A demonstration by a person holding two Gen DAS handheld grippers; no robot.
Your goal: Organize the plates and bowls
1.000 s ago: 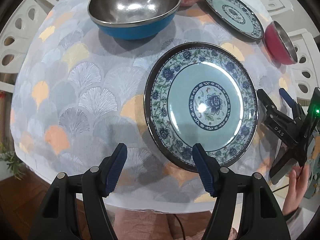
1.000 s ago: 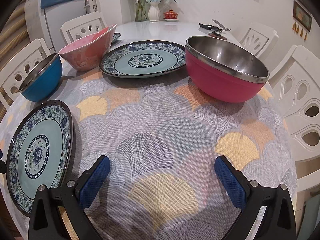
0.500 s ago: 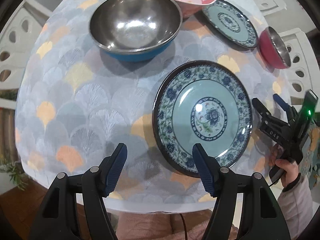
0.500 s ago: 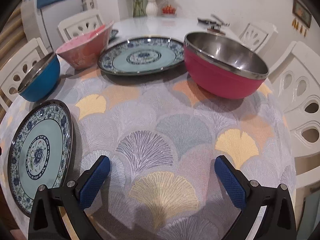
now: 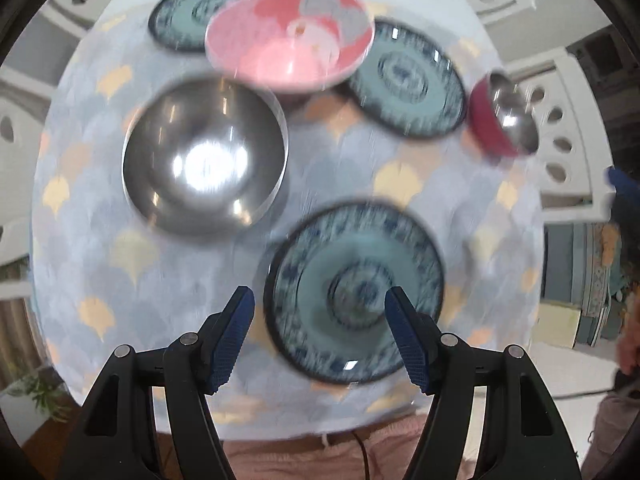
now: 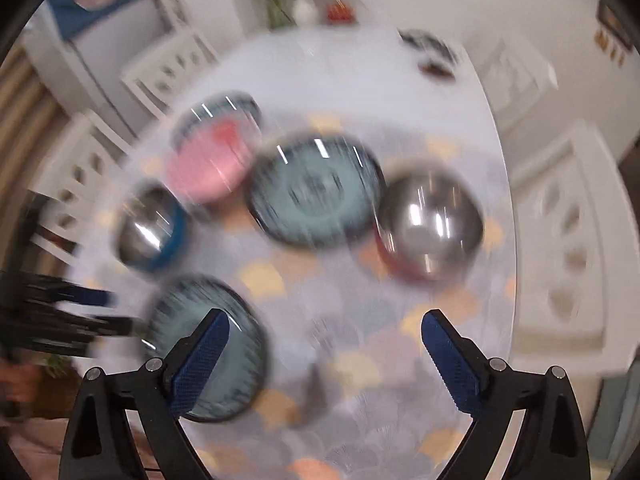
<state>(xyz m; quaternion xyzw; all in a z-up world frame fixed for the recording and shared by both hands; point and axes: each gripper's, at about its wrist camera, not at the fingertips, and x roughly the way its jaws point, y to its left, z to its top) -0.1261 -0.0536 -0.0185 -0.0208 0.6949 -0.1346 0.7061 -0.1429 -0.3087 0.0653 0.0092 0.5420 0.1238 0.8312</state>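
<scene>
Both views are motion-blurred. A blue-patterned plate [image 5: 356,296] lies near the table's front edge, below my open, empty left gripper [image 5: 320,316]. It also shows in the right wrist view [image 6: 240,344] at lower left. A steel bowl with blue outside [image 5: 204,160] [image 6: 152,232], a pink bowl [image 5: 290,36] [image 6: 208,164], a second plate [image 5: 404,80] [image 6: 316,192], a third plate [image 5: 184,12] behind the pink bowl and a red-sided steel bowl [image 5: 504,120] [image 6: 432,224] stand farther back. My right gripper [image 6: 324,340] is open and empty, high above the table.
The round table has a fan-patterned cloth [image 5: 120,248] [image 6: 360,360]. White chairs [image 5: 560,136] [image 6: 576,240] ring it. A vase with flowers [image 6: 304,4] and small items [image 6: 436,56] sit at the table's far side. The left gripper shows at the right view's left edge [image 6: 60,320].
Both grippers have risen and pulled back fast, so the whole table now shows from above. The dishes have not moved. Both grippers stay open.
</scene>
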